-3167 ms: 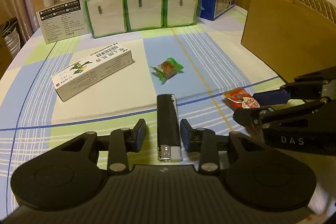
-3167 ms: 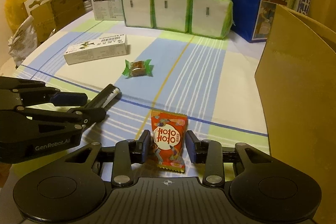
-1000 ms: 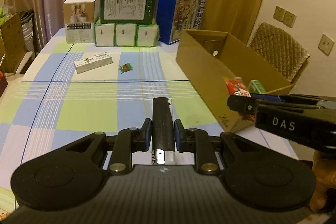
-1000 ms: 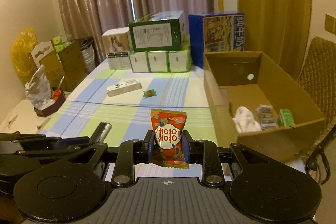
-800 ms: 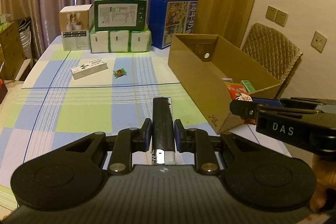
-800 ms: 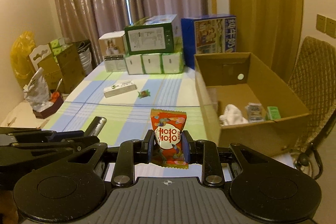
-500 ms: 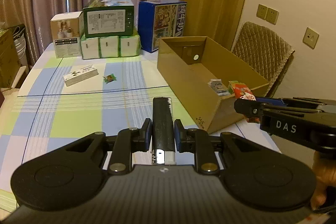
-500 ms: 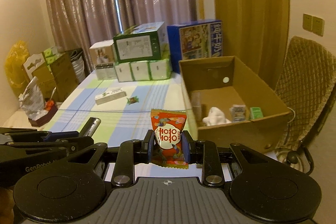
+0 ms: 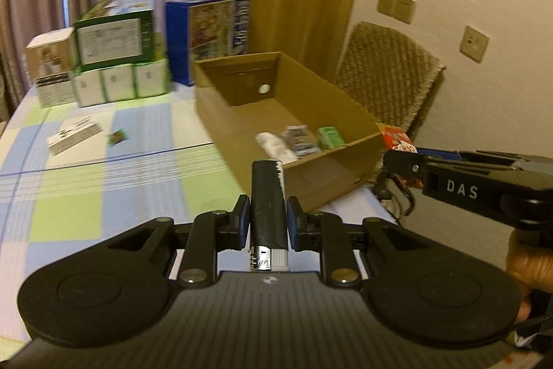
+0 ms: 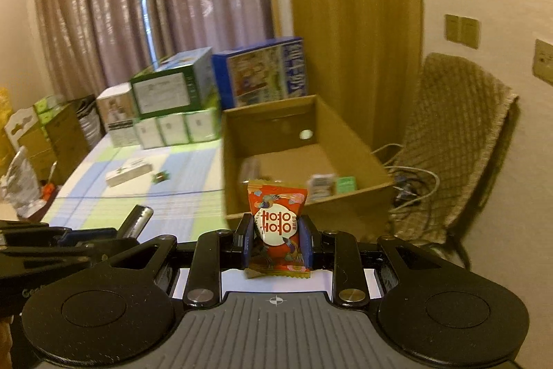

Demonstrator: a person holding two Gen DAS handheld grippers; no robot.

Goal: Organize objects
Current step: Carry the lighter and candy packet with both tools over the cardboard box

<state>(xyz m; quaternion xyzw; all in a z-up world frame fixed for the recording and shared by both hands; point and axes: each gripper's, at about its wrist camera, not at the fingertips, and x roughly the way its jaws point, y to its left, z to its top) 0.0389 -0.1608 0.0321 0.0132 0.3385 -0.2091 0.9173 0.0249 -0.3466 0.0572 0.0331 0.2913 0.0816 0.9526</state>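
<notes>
Glossy black lighter (image 9: 268,196) clamped, left hand-held gripper (image 9: 268,222); crinkly red packet (image 10: 276,227) right

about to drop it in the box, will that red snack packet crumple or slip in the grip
The packet looks like soft foil: it bulges between the pads of the right hand-held gripper, so it probably gives rather than resists. Its glossy wrapper could be slippery. It stands upright while pinched low down, so it is likely light and should drop easily into the box.

A table (image 9: 86,182) covered in a blue, green and cream checked cloth carries an open cardboard box (image 9: 242,123) at its right edge, a flat white carton (image 9: 74,134) beside a green-wrapped sweet (image 9: 117,137), and a stack of boxes (image 9: 114,57) along the far side
</notes>
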